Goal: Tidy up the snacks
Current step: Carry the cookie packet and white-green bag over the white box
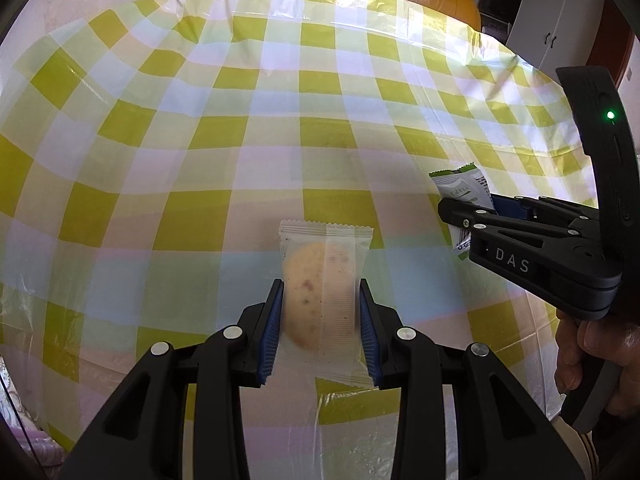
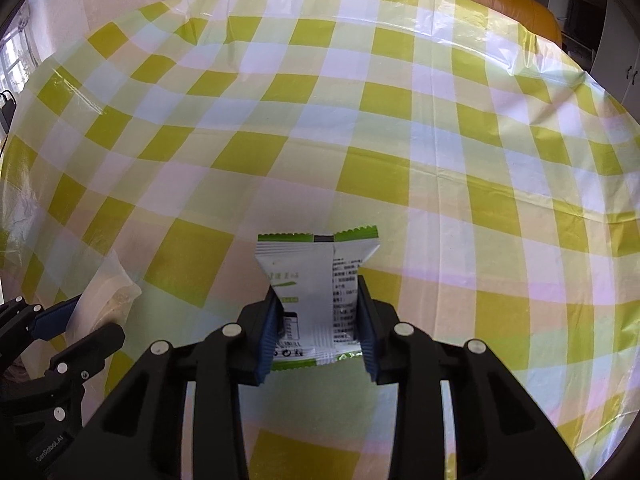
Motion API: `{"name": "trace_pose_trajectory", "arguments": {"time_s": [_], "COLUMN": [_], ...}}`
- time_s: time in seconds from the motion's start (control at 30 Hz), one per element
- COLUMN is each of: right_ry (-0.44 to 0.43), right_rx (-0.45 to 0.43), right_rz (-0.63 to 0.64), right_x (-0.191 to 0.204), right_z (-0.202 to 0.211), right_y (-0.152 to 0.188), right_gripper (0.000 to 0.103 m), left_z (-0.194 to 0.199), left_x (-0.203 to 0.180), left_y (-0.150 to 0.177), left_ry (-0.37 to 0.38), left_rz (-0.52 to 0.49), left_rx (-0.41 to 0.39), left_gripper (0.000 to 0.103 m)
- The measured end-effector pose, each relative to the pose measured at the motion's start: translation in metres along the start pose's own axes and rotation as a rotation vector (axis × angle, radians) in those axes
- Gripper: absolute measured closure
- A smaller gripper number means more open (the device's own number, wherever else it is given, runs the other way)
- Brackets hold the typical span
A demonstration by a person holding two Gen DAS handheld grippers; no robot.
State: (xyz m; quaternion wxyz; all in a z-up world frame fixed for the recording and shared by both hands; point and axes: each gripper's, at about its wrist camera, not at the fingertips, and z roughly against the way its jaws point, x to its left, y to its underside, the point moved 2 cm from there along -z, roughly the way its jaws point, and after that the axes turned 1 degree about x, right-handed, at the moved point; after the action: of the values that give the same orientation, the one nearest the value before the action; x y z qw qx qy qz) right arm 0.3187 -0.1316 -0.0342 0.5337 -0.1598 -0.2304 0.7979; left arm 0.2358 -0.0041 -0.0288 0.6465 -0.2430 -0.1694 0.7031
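My left gripper (image 1: pixel 320 300) is shut on a clear packet with a round cracker (image 1: pixel 320 292) inside, held above the table. My right gripper (image 2: pixel 318 308) is shut on a white and green snack packet (image 2: pixel 316 280), also held above the table. The right gripper shows in the left wrist view (image 1: pixel 476 208) at the right, with the white and green packet (image 1: pixel 460 190) between its fingers. The left gripper shows in the right wrist view (image 2: pixel 80 320) at the lower left, with the cracker packet (image 2: pixel 108 300) in it.
The table wears a yellow-green checked plastic cloth (image 1: pixel 240 120). A white wall stands behind its far edge. An orange chair (image 1: pixel 436 0) and white cabinets (image 1: pixel 560 12) lie beyond the far right corner. A hand (image 1: pixel 592 356) holds the right gripper's handle.
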Motion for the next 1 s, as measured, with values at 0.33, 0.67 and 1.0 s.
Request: {"name": "trace_pose_trajectory", "arguments": {"time_s": [0.33,0.67,1.0], "right_ry": [0.073,0.171,0.284], "right_rx": [-0.022,-0.003,0.021], "right_rz": [-0.115,-0.230,-0.373], "right_x": [-0.054,-0.116,-0.183], "right_z": [0.059,0.111,0.160], "right_y": [0.059,0.133,0.205], "right_gripper": [0.068,0.068,0.068], "left_z": [0.028,0.050,0.069], "left_x": [-0.052,-0.129,-0.237], "left_y": [0.012,0.033,0.070], "left_ry": [0.059,0.178,0.386], "left_rz": [-0.072,-0.195,-0.350], "left_rx": [-0.021,-0.018,0.047], "left_gripper": [0.069,0.069,0.069]}}
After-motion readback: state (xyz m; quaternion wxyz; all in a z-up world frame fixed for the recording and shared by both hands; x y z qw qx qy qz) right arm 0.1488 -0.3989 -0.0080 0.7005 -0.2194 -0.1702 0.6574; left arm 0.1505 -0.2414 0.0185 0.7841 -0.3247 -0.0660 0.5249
